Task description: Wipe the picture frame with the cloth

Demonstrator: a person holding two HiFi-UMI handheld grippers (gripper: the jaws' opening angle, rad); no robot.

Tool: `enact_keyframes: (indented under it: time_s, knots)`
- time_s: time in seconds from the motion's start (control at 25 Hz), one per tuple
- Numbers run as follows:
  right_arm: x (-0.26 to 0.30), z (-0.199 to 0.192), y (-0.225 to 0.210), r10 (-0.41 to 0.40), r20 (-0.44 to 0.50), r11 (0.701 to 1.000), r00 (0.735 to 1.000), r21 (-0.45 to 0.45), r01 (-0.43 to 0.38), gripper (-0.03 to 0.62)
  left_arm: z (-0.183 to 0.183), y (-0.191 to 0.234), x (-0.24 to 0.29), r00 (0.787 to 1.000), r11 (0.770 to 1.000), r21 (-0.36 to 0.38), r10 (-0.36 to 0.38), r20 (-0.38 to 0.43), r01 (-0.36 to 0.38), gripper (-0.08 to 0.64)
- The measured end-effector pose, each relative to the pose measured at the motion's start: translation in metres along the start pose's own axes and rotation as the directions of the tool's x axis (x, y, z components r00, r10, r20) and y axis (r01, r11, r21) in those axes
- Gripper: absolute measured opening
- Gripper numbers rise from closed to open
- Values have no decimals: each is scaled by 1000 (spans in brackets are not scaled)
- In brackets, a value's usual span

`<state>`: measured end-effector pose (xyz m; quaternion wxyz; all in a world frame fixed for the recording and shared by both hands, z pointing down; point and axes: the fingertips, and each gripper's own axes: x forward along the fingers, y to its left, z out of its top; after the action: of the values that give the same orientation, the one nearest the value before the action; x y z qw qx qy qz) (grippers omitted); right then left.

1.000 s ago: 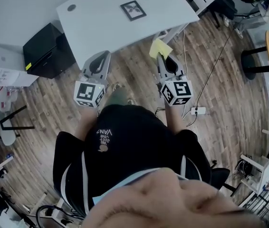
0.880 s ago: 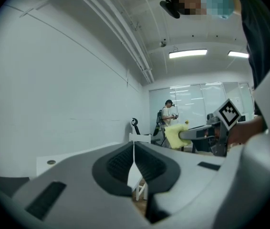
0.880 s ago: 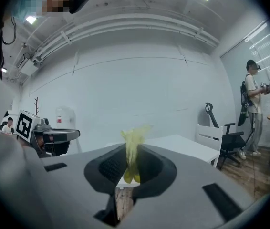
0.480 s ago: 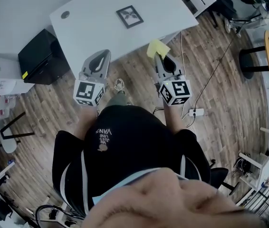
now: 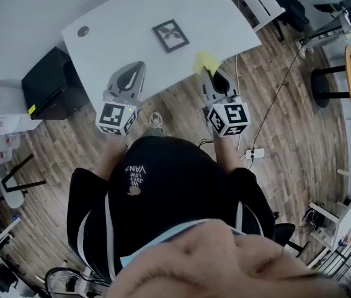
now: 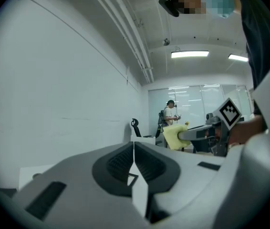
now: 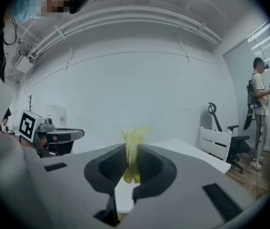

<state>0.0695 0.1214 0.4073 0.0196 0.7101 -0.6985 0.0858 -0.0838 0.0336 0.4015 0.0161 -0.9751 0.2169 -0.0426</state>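
A white counter (image 5: 119, 23) lies ahead, and at its near edge the left gripper (image 5: 138, 68) has its jaws together and empty, the right gripper (image 5: 208, 73) has its jaws clamped on a yellow cloth (image 5: 205, 61), and the dark picture frame (image 5: 170, 35) lies flat mid-counter, apart from both.

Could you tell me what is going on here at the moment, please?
A person stands at a white table with a gripper in each hand. The right gripper is shut on a yellow cloth, held near the table's near edge. The left gripper is shut and empty. The picture frame lies flat on the table ahead, apart from the cloth, so wiping has not begun.
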Motion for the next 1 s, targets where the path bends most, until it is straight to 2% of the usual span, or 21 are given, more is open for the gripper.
enact_keyframes:
  time_s: [0.52, 0.84, 1.0]
  knots:
    - [75, 17, -17, -10, 11, 1000, 1000, 2, 10, 44, 2, 58, 51, 1000, 1000, -7, -18, 7, 19, 17]
    - [97, 16, -28, -12, -5, 1000, 1000, 13, 12, 44, -5, 70, 77, 999, 999, -24, -37, -10, 37, 17]
    - [111, 15, -37, 10, -14, 1000, 1000, 15, -9, 44, -8, 75, 87, 1000, 999, -31, -20, -18, 20, 17]
